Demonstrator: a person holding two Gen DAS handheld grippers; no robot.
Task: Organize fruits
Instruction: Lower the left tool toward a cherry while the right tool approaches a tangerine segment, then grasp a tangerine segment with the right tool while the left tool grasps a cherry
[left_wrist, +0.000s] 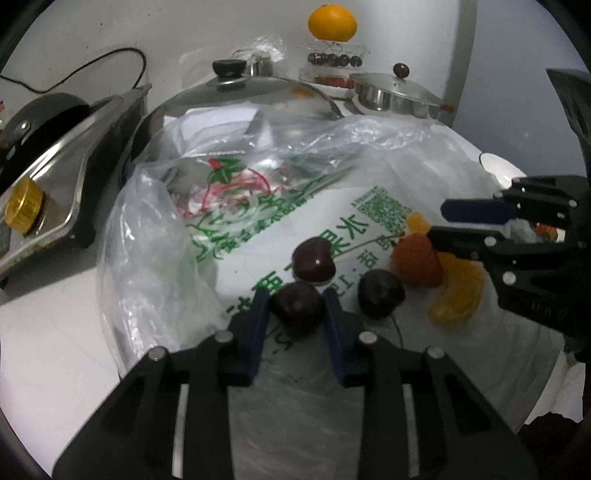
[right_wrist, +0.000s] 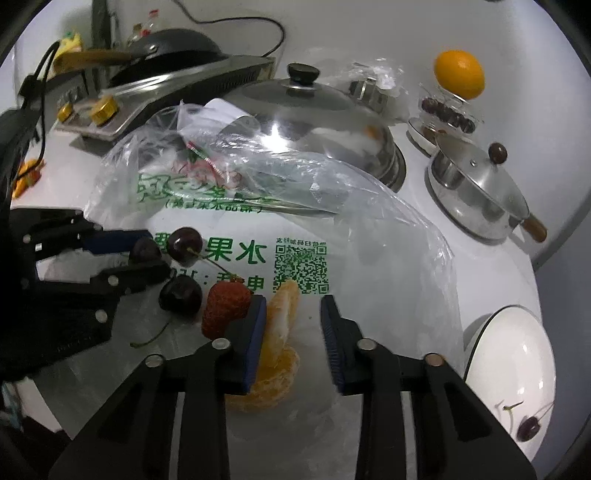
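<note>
While your left gripper (left_wrist: 295, 306) reaches low over the printed plastic bag (left_wrist: 258, 229), its two blue fingers (left_wrist: 255, 321) stand on either side of a dark cherry (left_wrist: 297, 308), each pad right up against the fruit's flanks, so you are pinching it or all but pinching it. A second cherry (left_wrist: 314, 264) lies just beyond the fingertips, touching the one between them, and a third cherry (left_wrist: 380, 293) sits just to the right, near a strawberry (left_wrist: 417, 264). Beside the strawberry you have an orange segment (left_wrist: 458, 295) and a smaller orange piece (left_wrist: 417, 223) farther back. Your right gripper (right_wrist: 293, 325) has its fingers spread apart over the same bag; the orange segment (right_wrist: 280, 325) lies between them, close against the left-hand pad and well clear of the other, while the strawberry (right_wrist: 225, 310) sits just outside that left-hand finger. Off to your right, a white bowl (right_wrist: 513, 354) holds one more cherry (right_wrist: 528, 430). Behind the bag stand a large steel lid (right_wrist: 306, 110), a small lidded pan (right_wrist: 476, 192) and a whole orange (right_wrist: 459, 75) perched on a clear stand.
</note>
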